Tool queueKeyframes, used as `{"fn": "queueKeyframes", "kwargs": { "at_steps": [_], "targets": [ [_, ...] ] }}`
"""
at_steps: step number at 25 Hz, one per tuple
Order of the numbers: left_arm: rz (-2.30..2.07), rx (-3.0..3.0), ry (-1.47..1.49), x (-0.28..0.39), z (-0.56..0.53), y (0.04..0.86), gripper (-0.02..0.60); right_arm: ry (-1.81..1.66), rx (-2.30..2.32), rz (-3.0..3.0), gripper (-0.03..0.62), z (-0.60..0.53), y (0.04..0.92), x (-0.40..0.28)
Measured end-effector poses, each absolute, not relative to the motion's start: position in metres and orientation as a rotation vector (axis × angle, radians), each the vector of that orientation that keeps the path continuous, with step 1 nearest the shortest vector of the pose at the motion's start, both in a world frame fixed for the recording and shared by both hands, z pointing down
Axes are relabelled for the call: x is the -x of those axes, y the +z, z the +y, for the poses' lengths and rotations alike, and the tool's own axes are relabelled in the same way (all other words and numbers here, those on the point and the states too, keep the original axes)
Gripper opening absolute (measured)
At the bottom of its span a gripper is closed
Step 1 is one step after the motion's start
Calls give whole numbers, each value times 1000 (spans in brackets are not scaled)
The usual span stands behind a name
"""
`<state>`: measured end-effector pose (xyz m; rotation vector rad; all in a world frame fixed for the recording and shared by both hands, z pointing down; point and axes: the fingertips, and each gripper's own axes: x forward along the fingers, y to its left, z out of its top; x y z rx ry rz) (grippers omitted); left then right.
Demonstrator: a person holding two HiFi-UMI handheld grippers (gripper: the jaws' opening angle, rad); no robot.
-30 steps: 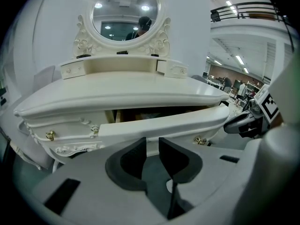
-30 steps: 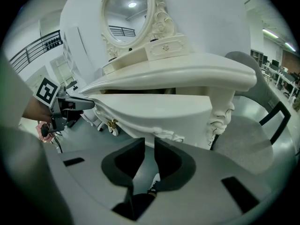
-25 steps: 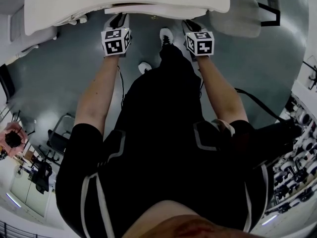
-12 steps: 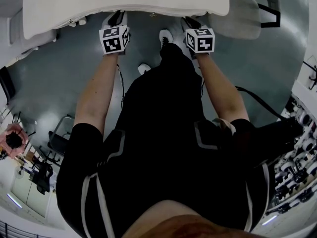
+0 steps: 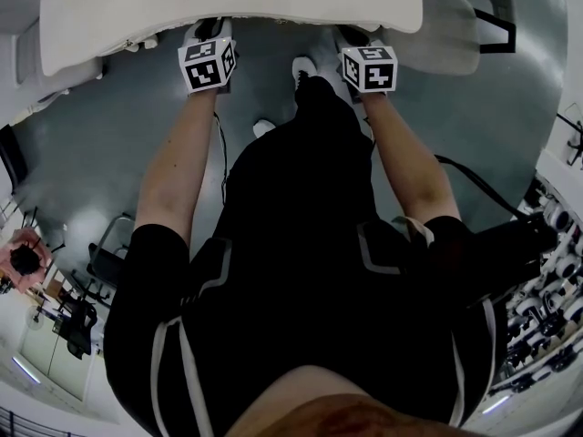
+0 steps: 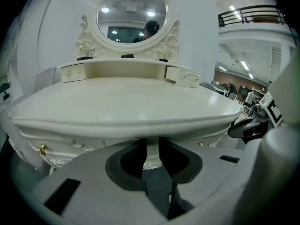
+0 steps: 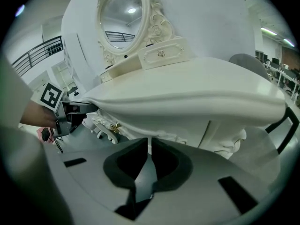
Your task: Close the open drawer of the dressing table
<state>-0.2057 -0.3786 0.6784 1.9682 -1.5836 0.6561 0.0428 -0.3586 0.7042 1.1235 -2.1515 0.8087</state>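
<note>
The white dressing table (image 5: 228,3) fills the top of the head view, and its tabletop (image 6: 126,102) hides the drawer from above. Both grippers reach under its front edge. My left gripper (image 5: 209,33) is open a little, with nothing in the gap (image 6: 150,146), and carved drawer front shows just beyond its fingertips. My right gripper (image 5: 355,36) has just been closing. Its jaws (image 7: 150,146) are down to a thin slit with nothing between them, close to the carved apron with a gold handle (image 7: 115,125).
An oval mirror (image 6: 131,13) and small upper drawers (image 6: 72,72) stand on the tabletop. A grey chair (image 5: 437,25) sits right of the table. My shoes (image 5: 305,65) stand on the grey floor between the grippers. Equipment crowds the far right (image 5: 556,244).
Both grippers moved toward the table. The drawer front that stuck out below the tabletop slid in under it and out of sight from above.
</note>
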Motion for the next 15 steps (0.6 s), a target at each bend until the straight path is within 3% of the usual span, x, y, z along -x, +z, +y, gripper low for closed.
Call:
{"fn": "queueKeyframes", "kwargs": {
  "at_steps": [6,15],
  "targets": [
    [-1576,-1995,657,204,-379,679,83,851,-1141,-2156,6,-362,708,-44],
    [-1573,-1937,661,223,-342,668,84,772,-1139,-2166,49,-351,694,-46]
  ]
}}
